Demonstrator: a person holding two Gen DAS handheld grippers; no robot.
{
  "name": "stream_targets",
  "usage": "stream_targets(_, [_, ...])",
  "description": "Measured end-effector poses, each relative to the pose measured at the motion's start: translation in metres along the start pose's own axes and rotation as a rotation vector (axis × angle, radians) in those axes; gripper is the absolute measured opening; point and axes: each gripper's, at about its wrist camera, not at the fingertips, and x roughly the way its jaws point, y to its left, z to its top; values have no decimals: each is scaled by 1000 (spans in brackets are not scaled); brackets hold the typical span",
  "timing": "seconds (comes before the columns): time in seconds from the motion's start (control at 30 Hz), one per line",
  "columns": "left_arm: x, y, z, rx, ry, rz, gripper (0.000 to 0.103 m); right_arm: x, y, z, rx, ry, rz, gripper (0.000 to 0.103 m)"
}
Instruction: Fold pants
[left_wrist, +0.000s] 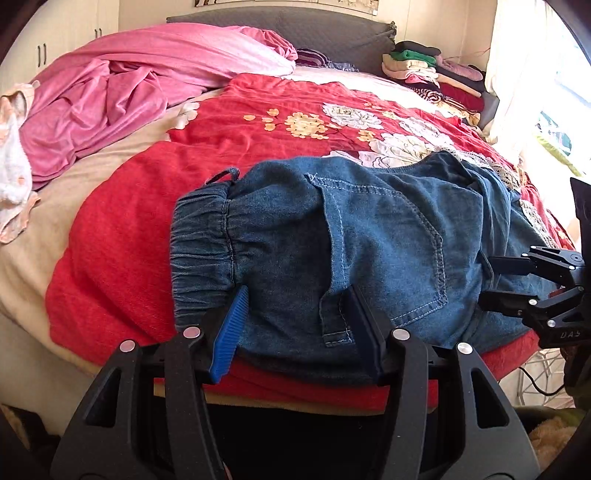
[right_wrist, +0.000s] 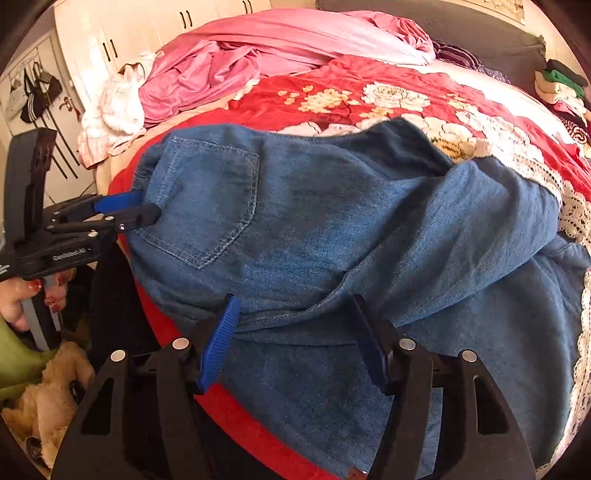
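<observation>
On red blanket (left_wrist: 129, 229), folded jeans (left_wrist: 332, 240).

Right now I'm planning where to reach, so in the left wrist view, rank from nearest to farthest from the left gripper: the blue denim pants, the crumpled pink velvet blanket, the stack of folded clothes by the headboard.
1. Blue denim pants, directly at the left gripper, between its fingers.
2. Crumpled pink velvet blanket, far left.
3. Stack of folded clothes, far right, by the headboard.
</observation>
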Motion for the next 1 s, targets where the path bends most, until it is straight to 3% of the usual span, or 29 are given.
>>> stream_targets(0.13, [-3, 2, 1, -15, -8, -16, 47, -45, -15, -1, 18, -107, -27, 64])
stream_targets(0.3, [-22, -3, 6, -39, -51, -53, 47, -115, -100, -16, 225, -228, -236, 67])
stream_targets(0.37, [-33, -11, 10, -21, -78, -74, 47, -129, -140, -26, 318, -218, -305, 67])
stream_targets(0.5, [-48, -41, 21, 48, -117, -127, 51, -130, -191, -37, 382, -157, -381, 67])
stream_targets(0.67, [-24, -82, 27, 144, -46, -217, 53, -103, -227, -44, 405, -81, -339, 66])
stream_targets(0.7, [-16, -88, 26, 156, -28, -230, 53, -94, -231, -43, 413, -70, -316, 64])
stream_targets(0.77, [4, -98, 24, 169, 28, -234, 53, -83, -240, -43, 426, -58, -255, 29])
stream_targets(0.83, [21, -102, 21, 172, 73, -228, 53, -83, -239, -41, 415, -78, -210, 16])
stream_targets(1.0, [35, -105, 17, 181, 105, -210, 53, -91, -233, -25, 333, -96, -301, 16])
